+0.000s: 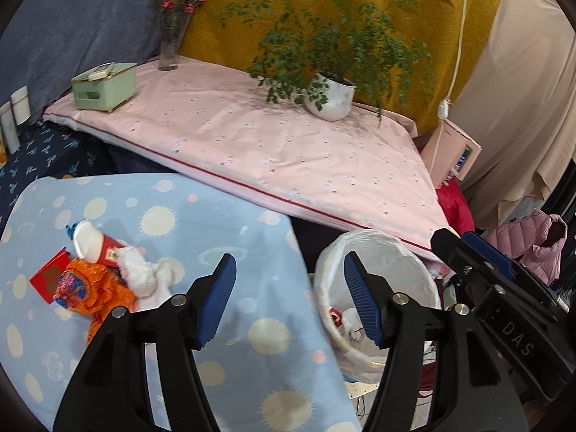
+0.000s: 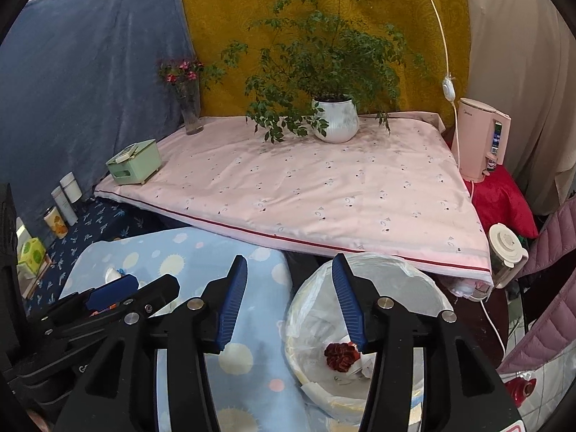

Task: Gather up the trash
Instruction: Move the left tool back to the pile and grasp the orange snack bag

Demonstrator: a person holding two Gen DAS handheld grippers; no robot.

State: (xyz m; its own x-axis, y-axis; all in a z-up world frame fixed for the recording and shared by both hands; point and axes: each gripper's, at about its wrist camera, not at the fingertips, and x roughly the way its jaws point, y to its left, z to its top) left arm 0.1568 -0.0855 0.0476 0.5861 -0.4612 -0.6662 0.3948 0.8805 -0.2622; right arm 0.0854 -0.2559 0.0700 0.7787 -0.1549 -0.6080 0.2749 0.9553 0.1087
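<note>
Both your grippers hang open and empty by the bin [image 1: 378, 252], trash still heaped to its left.

Left of the bin, on the blue cloth [image 1: 223, 216], you have one heap of trash [image 1: 104, 273]: a red box, an orange wrapper, a red-and-white cup, white tissue; its print is too small to read. Your left gripper [image 1: 289, 298] gapes wide, holding nothing. Inside the bin lie one red wrapper [image 2: 340, 356] and some white scraps. Your right gripper [image 2: 289, 306], marked "DAS", stands half open, holding nothing.
</note>
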